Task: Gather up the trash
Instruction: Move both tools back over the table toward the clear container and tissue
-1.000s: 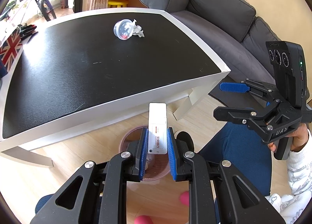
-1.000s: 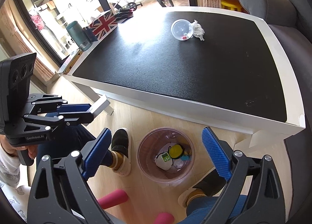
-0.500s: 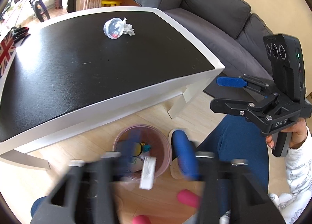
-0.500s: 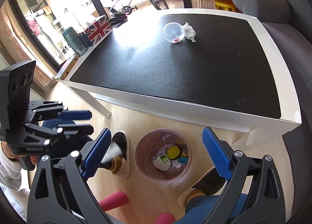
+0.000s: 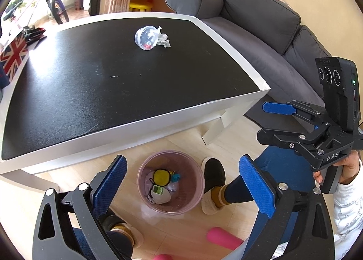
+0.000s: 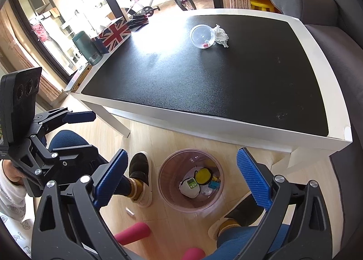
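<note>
Left wrist view, left tool (image 5: 181, 180) opening, empty, bin (image 5: 145, 167) below, between its jaws

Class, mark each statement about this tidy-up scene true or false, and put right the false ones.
1. A clear cup lies on its side on the black table, beside a crumpled tissue. True.
2. The bin stands on the table. False: it stands on the floor in front of the table.
3. The bin is empty. False: among other bits, it holds a yellow round thing and a white timer.
4. A Union Jack box sits near the table's far edge. True.
5. The right tool grips the cup. False: its jaws stand wide apart with nothing between them.
</note>
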